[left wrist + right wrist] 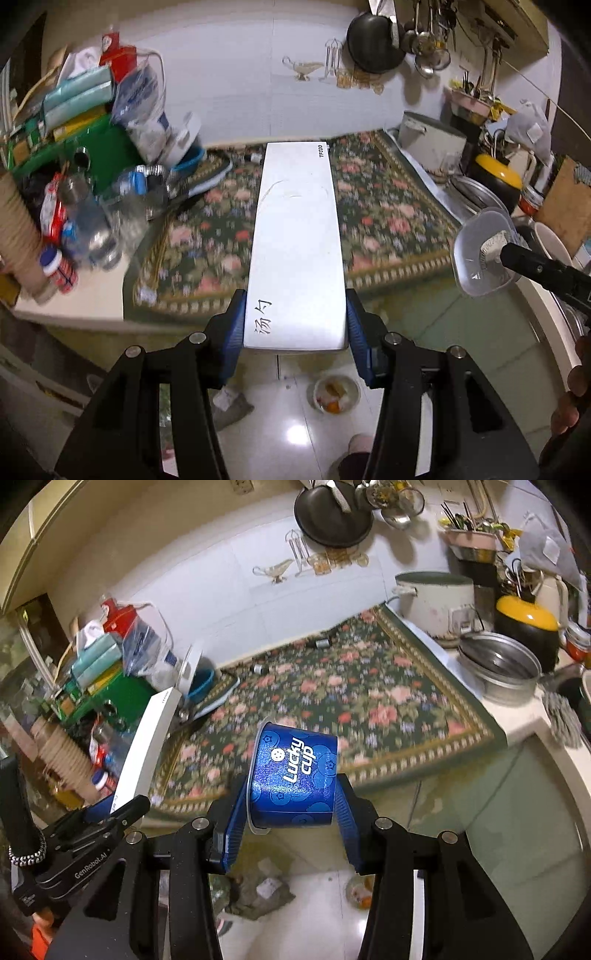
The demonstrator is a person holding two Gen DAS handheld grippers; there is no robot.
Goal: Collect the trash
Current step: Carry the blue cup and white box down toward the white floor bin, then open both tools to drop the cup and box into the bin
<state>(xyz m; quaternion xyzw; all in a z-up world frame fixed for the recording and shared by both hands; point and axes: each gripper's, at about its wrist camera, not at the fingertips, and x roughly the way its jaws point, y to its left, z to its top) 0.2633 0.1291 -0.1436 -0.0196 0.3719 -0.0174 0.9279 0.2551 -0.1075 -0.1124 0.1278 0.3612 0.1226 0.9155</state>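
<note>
My left gripper (295, 325) is shut on a long white box (297, 236) with black handwriting and holds it out over the floral cloth (376, 206). The same box (147, 746) shows at the left of the right wrist view, clamped by the left gripper (110, 808). My right gripper (293, 805) is shut on a blue "Lucky cup" plastic cup (293, 775), held on its side above the counter's front edge. In the left wrist view the cup's clear bottom (484, 254) shows at the right, on the right gripper's finger (535, 266).
A clutter of bottles, packets and a green bin (74, 166) crowds the counter's left. Pots and a rice cooker (436, 602) stand at the right. A bowl of food scraps (336, 395) and a rag (258, 890) lie on the tiled floor below.
</note>
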